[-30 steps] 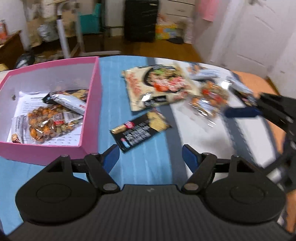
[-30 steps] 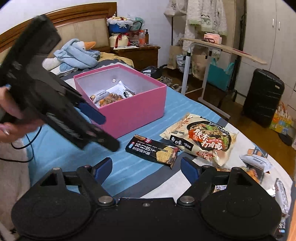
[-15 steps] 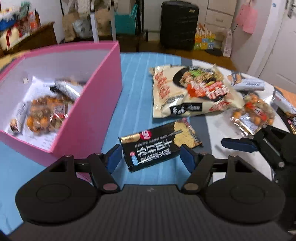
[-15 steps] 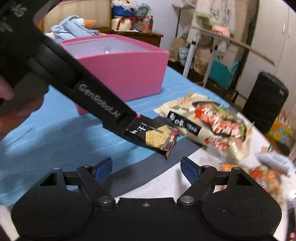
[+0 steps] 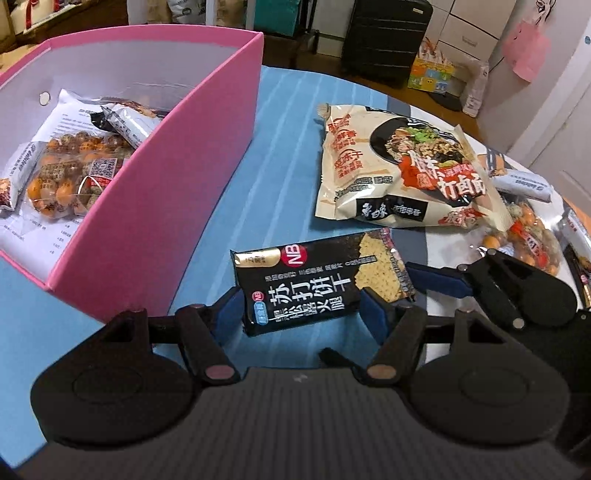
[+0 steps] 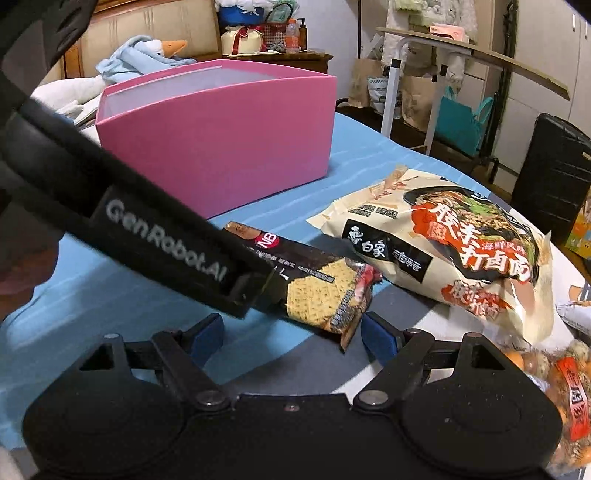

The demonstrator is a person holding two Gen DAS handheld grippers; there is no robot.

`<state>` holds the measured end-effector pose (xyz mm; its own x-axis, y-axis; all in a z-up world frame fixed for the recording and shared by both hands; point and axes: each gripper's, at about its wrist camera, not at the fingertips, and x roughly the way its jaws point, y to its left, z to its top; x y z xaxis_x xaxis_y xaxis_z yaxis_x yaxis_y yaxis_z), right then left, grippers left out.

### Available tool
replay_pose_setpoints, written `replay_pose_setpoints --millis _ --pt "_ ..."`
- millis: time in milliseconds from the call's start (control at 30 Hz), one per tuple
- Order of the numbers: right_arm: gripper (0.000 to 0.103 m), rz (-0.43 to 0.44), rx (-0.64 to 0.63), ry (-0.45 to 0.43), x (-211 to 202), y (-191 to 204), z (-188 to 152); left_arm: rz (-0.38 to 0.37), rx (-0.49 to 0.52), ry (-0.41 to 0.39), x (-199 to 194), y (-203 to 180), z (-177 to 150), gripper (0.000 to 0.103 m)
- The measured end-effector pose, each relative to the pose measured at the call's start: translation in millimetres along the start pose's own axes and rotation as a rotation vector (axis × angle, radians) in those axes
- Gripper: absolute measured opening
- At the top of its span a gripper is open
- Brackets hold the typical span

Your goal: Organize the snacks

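My left hand-held gripper (image 5: pixel 301 314) straddles the black cracker packet (image 5: pixel 317 280) beside the pink box (image 5: pixel 177 206), fingers spread; my right hand-held gripper (image 6: pixel 291 332) is spread too.

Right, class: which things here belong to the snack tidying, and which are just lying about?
Belong to the job:
left gripper
black cracker packet
pink box
noodle packet
bag of nuts

Just lying about:
black suitcase
blue plush toy
folding side table
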<state>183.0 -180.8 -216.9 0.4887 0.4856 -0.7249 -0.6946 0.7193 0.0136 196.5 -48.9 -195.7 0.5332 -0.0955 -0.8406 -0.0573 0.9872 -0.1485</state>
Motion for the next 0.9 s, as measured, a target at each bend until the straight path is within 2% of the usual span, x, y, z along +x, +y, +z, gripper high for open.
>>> replay_pose_setpoints --millis 33,100,233,300,533,700,767,867,900 --pt "0.085 -0.003 0.004 0.000 1 0 0 0.013 0.010 -0.005 0 -1 -1 0.059" --pt "0.083 -0.014 0.011 0.000 0 2 1 0.014 0.021 -0.011 -1 -1 -3 0.058" --pt "0.064 -0.054 0.044 -0.012 -5 1 2 -0.003 0.019 -0.020 -5 4 -5 0.057" --pt "0.060 -0.065 0.061 -0.015 -8 0 1 -0.021 0.012 -0.020 -7 6 -5 0.057" --pt "0.063 -0.088 0.087 -0.010 -31 8 -12 -0.088 0.042 0.013 -15 1 -13 0.057" --pt "0.071 -0.076 0.113 0.003 -53 10 -27 -0.167 0.042 0.069 -18 -1 -16 0.056" --pt "0.072 -0.081 0.105 0.017 -54 10 -30 -0.162 0.053 0.065 -19 -2 -17 0.057" --pt "0.083 -0.128 0.095 0.030 -51 10 -33 -0.142 0.054 0.046 -19 -1 -18 0.057" --pt "0.083 -0.145 0.098 0.035 -48 9 -34 -0.126 0.057 0.037 -19 1 -18 0.058"
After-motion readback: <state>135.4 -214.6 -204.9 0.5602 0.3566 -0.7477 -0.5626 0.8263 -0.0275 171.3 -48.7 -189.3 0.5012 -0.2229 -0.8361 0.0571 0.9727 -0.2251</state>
